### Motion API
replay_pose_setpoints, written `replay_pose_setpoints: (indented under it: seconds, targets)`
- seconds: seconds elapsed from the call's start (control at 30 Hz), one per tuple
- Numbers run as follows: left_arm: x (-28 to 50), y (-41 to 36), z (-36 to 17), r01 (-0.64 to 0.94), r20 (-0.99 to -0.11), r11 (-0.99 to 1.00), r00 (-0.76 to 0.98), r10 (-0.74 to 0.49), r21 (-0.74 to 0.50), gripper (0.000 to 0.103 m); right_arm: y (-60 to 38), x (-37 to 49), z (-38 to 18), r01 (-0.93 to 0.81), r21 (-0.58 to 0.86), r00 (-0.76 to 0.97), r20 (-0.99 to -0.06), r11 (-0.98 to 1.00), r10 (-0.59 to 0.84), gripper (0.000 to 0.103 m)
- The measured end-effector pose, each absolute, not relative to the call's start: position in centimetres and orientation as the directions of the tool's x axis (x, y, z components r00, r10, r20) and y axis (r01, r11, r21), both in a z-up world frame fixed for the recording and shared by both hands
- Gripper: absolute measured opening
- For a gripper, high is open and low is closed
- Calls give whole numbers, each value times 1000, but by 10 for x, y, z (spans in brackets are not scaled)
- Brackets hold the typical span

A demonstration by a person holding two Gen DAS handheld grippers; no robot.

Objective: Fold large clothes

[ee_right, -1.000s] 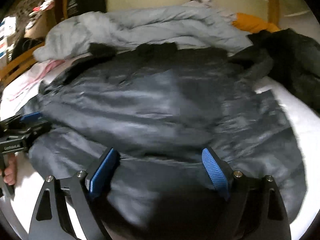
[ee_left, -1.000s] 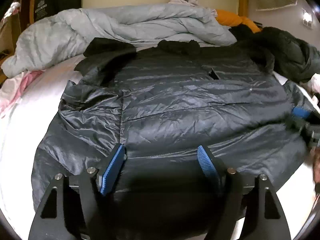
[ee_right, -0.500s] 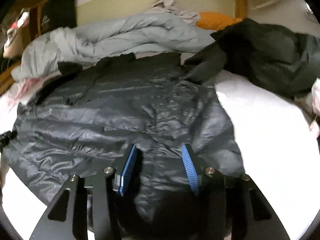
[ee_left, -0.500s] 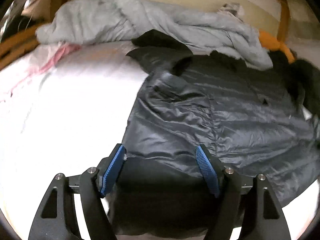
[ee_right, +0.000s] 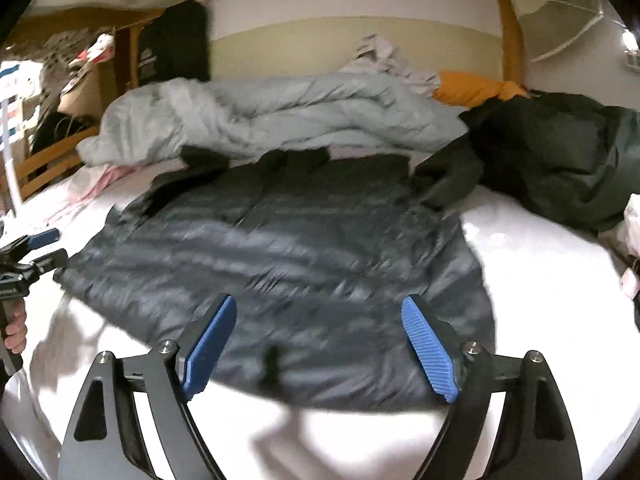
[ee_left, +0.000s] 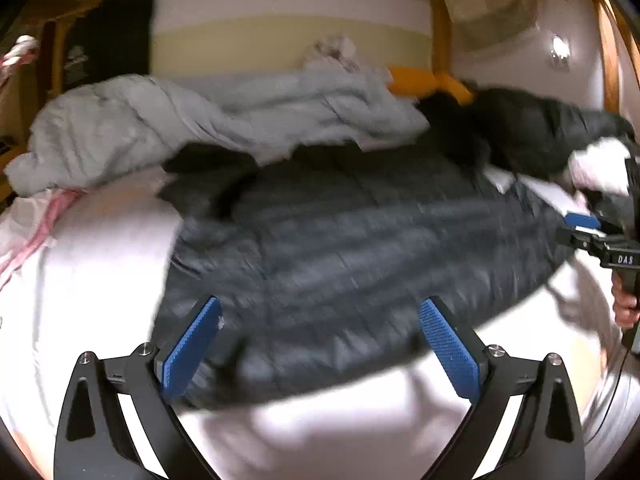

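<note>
Dark quilted puffer jacket (ee_right: 288, 268) let go, flat on white bed (ee_right: 540, 264): left gripper (ee_left: 320, 344) and right gripper (ee_right: 318, 344) both opening, nothing pinched, backed off the near hem since a moment ago, ready to regrip.

Jacket (ee_right: 288, 248) flat on bed (ee_right: 540, 264), quilt (ee_right: 280, 116) apparently behind it.

item: dark grey quilted, shiny puffer jacket (ee_left: 360, 248) (ee_right: 288, 264)
state: spread flat, unfolded, surface wrinkled
pose: collar toward headboard end of white mattress (ee_left: 100, 280), hem toward near edge
sleeves: black-cuffed, angled out near collar; details blurred
place: mid mattress, hem just short of near edge
</note>
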State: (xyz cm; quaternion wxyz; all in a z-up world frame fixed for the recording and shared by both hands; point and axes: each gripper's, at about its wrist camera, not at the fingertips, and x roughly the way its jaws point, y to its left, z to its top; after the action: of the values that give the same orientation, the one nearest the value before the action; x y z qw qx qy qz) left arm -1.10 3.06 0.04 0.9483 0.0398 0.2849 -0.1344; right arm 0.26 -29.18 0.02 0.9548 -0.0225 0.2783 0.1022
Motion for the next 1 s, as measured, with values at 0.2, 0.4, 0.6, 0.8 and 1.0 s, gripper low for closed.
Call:
replay_pose_setpoints:
  seconds: [0.2, 0.4, 0.6, 0.8, 1.0]
  targets:
    - [-3, 5, -35, 286, -692, 940, 717, -79, 189, 99, -256, 5, -38, -255, -214, 749, -660, 943, 53, 88]
    - [7, 12, -42, 164, -642, 944, 764, 61, 285, 86, -252, 13, -46, -126, -384, 806, -577, 915, -131, 88]
    - [0, 17, -37, 199, -679, 945, 733, 32, 259, 20, -287, 21, -35, -99, -204, 769, -636, 974, -55, 24]
    - [-48, 39, -16, 278, -757, 947, 650, -63, 159, 26, -310, -24, -24, -167, -25, 715, -691, 986, 104, 21]
    - [-59, 58, 16, 257, -734, 957, 674, -78, 135, 61, -317, -37, -6, -191, -22, 695, -709, 981, 120, 40]
